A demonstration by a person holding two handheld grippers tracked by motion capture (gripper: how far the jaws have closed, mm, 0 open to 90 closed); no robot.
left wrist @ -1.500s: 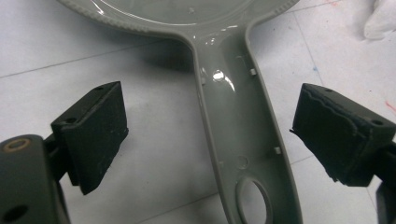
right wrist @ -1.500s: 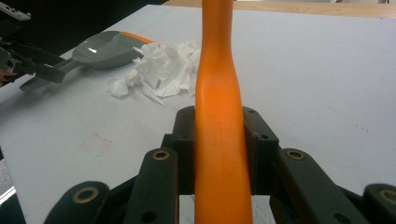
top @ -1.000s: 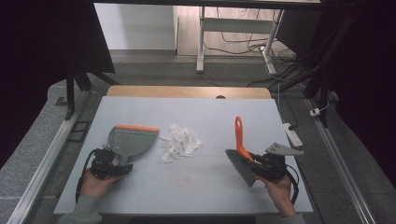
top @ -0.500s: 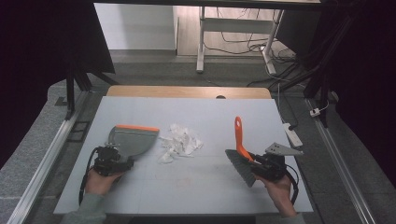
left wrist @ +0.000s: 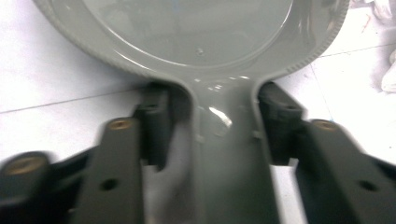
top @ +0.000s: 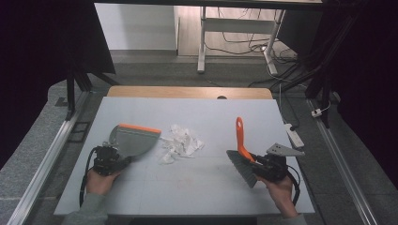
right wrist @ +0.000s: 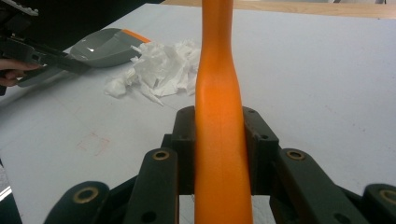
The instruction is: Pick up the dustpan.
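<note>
The left gripper point(top: 109, 161), near the bench's point(top: 197, 112) left edge, has just been closing and now its jaws clamp both sides of the grey dustpan's point(top: 133, 140) handle point(left wrist: 229, 158). Towards the right edge, the right gripper point(top: 263, 165) has its jaws clamped on the orange brush point(top: 241, 140) handle. The high view shows the brush's bristles point(top: 241, 168) and the crumpled paper point(top: 180, 143) just beside the dustpan's orange lip; the right gripper view shows the paper touching that lip.

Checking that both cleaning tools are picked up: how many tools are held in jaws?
2: the grey dustpan at the table's left, in the left gripper; the orange-handled brush at the right, in the right gripper.
</note>
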